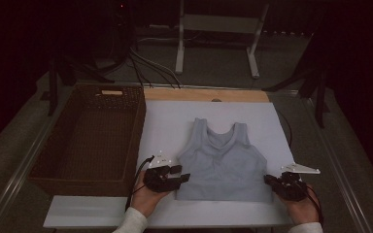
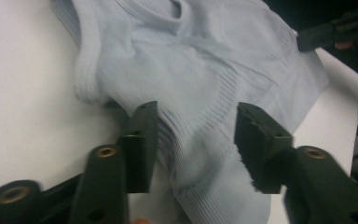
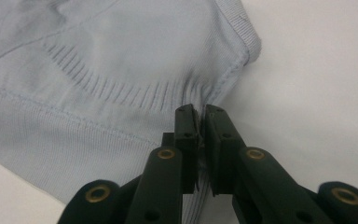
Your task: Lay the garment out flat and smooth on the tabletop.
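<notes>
High view is showing a pale top (image 1: 221, 165) lying flat on the white counter (image 1: 175, 121), beside a wicker basket (image 1: 90, 141). The left tool (image 1: 180, 174) is standing open at the top's lower left edge, fabric lying between its jaws but unpinched. The right tool (image 3: 199, 114) is clamping the lower right edge. The step looks like laying out or starting a fold; next, the left tool likely needs to close on the hem.

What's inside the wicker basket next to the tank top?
Nothing shows inside the wicker basket: its woven floor looks bare. The near wall hides the strip of floor just behind it, and the dim light blurs the corners.
</notes>
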